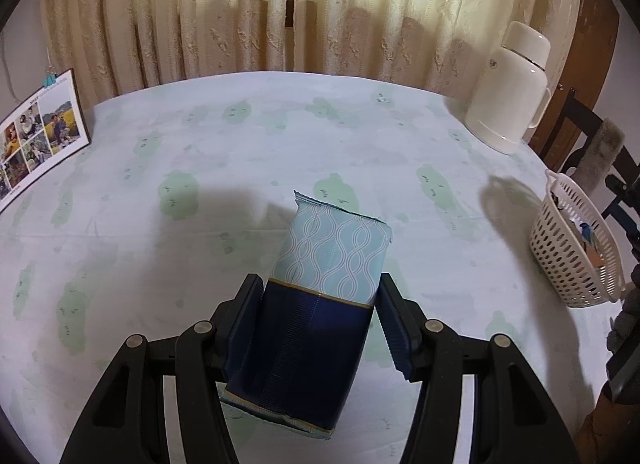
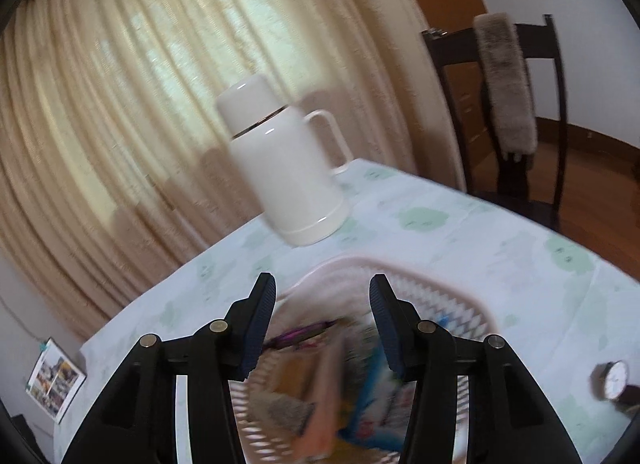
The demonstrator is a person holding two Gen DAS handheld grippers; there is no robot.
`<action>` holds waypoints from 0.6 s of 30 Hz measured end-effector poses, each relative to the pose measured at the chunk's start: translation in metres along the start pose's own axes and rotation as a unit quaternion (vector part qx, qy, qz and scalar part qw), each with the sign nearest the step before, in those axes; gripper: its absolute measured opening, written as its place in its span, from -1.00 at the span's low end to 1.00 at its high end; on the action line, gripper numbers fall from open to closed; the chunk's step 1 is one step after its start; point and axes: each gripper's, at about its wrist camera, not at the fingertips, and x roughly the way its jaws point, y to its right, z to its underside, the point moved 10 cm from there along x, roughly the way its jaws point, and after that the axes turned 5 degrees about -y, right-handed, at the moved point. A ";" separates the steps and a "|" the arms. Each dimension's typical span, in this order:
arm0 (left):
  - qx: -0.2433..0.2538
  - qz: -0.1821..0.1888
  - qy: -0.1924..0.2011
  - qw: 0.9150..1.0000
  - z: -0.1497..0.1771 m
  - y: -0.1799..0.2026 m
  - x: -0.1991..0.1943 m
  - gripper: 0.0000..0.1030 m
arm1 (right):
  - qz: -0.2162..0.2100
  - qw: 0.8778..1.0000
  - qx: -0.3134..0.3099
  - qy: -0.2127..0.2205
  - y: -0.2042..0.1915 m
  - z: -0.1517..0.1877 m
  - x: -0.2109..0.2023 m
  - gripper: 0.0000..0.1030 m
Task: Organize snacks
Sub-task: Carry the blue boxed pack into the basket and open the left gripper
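Cream curtains (image 1: 280,12) are hanging behind a table (image 1: 200,152) covered in a pale cloth with green cloud prints, and I am working over it with both grippers. My left gripper (image 1: 320,328) is clamping a snack pack (image 1: 320,296), dark blue at the near end and light blue with a wave pattern at the far end; both pads are pressing its sides and it is pointing away from me above the near middle of the table. The basket (image 1: 568,260) is sitting at the table's right edge, already holding a few packets, with a white thermos (image 1: 508,92) near the far right corner and a photo card (image 1: 36,132) leaning at the left edge. My right gripper (image 2: 322,324) is hanging over the basket (image 2: 400,276) with its jaws spread apart and nothing between them; that view is smeared with motion, so I cannot read the packets below. A watch (image 2: 614,380) is lying near the right edge. I judge the step in hand to be carrying the pack over to the basket: I should be keeping the squeeze light so the bag does not crush, lifting it over the rim, and letting go low inside. The right gripper should be clearing out first so the two do not collide.
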 end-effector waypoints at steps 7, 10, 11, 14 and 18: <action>0.007 0.047 -0.012 0.999 -0.009 0.032 -0.005 0.03 | 0.057 0.998 -0.006 0.035 0.033 -0.012 -0.016 -0.02; 0.020 0.060 -0.008 0.998 -0.019 0.052 -0.012 0.03 | 0.055 0.998 -0.004 0.036 0.035 -0.013 -0.018 -0.01; 0.028 0.063 -0.005 0.998 -0.022 0.061 -0.014 0.03 | 0.053 0.998 -0.003 0.036 0.035 -0.013 -0.019 0.00; 0.048 0.085 0.002 0.995 -0.033 0.092 -0.020 0.03 | 0.047 0.998 -0.001 0.035 0.033 -0.013 -0.021 0.00; 0.069 0.117 0.006 0.991 -0.045 0.132 -0.023 0.03 | 0.038 0.999 0.004 0.038 0.032 -0.015 -0.024 0.03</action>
